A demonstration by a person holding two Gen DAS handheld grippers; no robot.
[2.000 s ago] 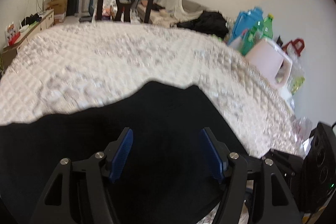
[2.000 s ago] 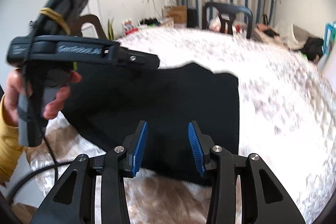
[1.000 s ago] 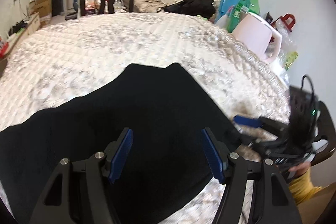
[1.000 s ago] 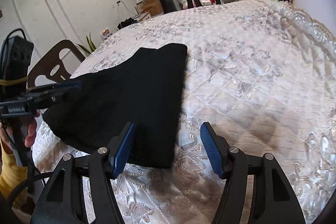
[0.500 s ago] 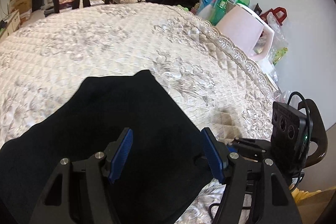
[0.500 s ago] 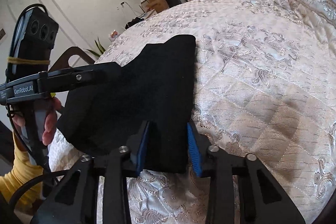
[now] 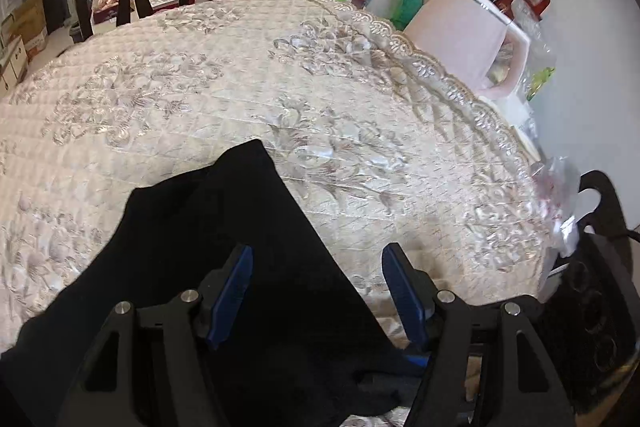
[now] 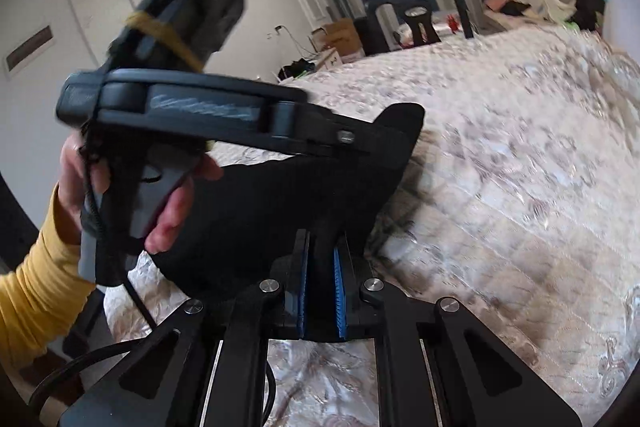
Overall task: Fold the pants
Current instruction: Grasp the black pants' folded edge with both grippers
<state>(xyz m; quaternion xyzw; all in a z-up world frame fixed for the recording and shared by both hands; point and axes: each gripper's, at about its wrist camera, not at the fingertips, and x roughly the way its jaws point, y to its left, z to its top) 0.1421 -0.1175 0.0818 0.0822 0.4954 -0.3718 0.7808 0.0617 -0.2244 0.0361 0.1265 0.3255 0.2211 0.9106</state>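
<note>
Black pants [image 7: 224,267] lie near the front edge of a worktop [image 7: 360,115] covered in a cream quilted cloth. The right hand-held gripper [image 8: 320,287] is closing its blue pads on a bunched corner of the fabric, which sits pinched between them. The left hand-held gripper [image 7: 316,291] hovers over the pants with its jaws spread wide, gripping nothing. A hand [image 8: 120,195] in a yellow sleeve [image 8: 36,291] holds it.
</note>
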